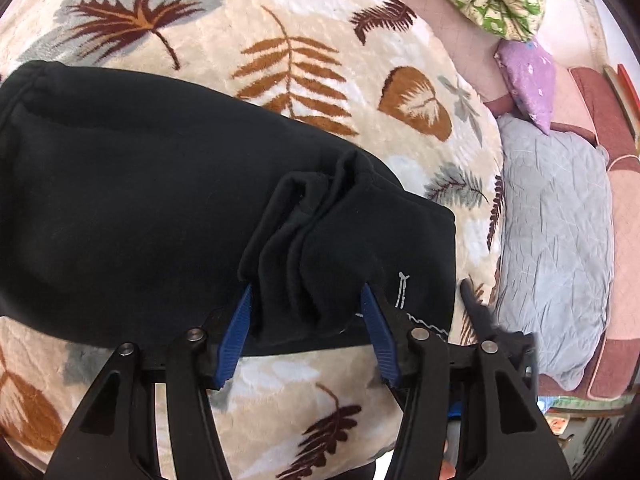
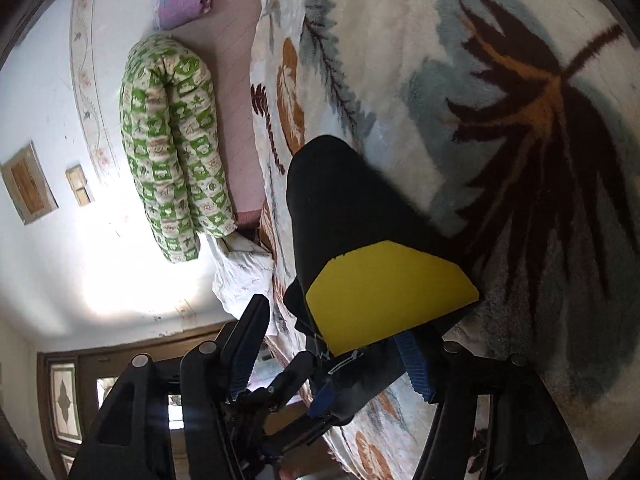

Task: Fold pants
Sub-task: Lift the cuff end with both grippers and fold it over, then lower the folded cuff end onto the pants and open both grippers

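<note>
The black pants lie folded on a cream blanket with leaf prints. A bunched fold of the fabric stands up between the blue pads of my left gripper, whose jaws are apart and do not squeeze it. In the right wrist view, which is rolled sideways, the pants' end carries a flat yellow patch. It lies between the spread fingers of my right gripper, with a gap on the left side. The left gripper's body shows just below it.
A green patterned bolster, a purple pillow and a grey quilted pillow lie on the pink sheet beyond the blanket's edge. A white wall and a wooden door are behind.
</note>
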